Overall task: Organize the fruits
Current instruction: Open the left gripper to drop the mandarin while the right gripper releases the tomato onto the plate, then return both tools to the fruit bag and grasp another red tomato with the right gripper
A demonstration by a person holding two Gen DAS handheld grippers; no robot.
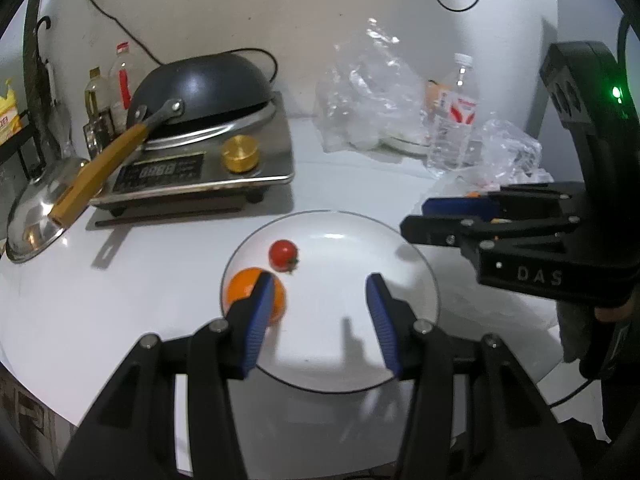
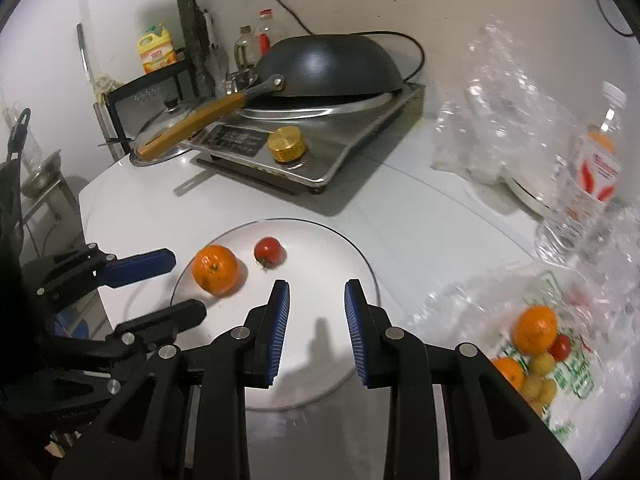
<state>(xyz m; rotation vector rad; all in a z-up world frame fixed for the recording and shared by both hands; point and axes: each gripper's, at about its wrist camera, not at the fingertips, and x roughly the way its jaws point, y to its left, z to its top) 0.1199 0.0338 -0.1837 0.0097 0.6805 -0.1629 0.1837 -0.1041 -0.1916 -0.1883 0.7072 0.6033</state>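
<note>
A white plate (image 1: 332, 372) (image 2: 344, 256) lies on the white counter. On it sit an orange (image 1: 240, 286) (image 2: 215, 269) and a small red tomato (image 1: 283, 255) (image 2: 268, 251), apart from each other. My left gripper (image 1: 318, 296) is open and empty over the plate, its left finger in front of the orange; it also shows in the right wrist view (image 2: 182, 282). My right gripper (image 2: 317, 300) is open and empty above the plate's near side; it shows in the left wrist view (image 1: 416, 216). A clear plastic bag (image 2: 560, 364) at the right holds two oranges (image 2: 535, 329), a tomato and small yellow fruits.
An induction cooker (image 1: 200, 168) (image 2: 320, 140) with an upturned black wok (image 1: 204, 84) (image 2: 332, 68) stands behind the plate. A metal lid (image 1: 34, 216) lies at the left. A water bottle (image 1: 456, 116) (image 2: 580, 184) and crumpled plastic bags (image 1: 368, 92) stand at the back right.
</note>
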